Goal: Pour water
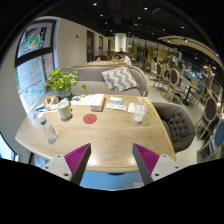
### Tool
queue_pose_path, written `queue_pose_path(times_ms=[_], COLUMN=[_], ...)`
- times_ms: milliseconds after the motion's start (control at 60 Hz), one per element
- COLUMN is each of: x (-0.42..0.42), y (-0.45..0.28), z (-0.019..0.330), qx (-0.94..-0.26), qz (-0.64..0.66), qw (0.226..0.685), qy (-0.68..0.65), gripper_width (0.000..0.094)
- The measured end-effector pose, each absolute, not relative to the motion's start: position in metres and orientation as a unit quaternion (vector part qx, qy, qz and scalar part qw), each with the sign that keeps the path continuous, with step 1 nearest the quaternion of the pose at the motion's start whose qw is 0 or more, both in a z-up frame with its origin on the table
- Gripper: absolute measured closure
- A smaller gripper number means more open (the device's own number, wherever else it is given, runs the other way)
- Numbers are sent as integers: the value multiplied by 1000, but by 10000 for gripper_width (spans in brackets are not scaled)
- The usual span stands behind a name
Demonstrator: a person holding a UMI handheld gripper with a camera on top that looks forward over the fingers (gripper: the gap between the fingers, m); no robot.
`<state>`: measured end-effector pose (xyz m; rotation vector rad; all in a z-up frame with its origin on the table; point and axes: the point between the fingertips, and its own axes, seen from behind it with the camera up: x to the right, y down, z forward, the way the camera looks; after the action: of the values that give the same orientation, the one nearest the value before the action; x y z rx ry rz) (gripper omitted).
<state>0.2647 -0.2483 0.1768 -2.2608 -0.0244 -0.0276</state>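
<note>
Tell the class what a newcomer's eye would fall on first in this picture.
The pale wooden table just beyond the open gripper draws the eye first, with a small red disc near its middle. A leafy potted plant stands at its far left, and a striped cushion lies on the sofa behind.

Bright window daylight, strong fisheye bending, far room perhaps soft
</note>
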Motion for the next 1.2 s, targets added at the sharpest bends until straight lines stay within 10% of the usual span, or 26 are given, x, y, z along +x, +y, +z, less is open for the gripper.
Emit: queue_pose_path(times_ms=[600, 1200], x=[54, -78], y=[-270, -101], z=[103, 23], qx=[-916, -865], qz=[32, 35], qw=[399, 500], qy=[-22, -32], gripper_width=[85, 161])
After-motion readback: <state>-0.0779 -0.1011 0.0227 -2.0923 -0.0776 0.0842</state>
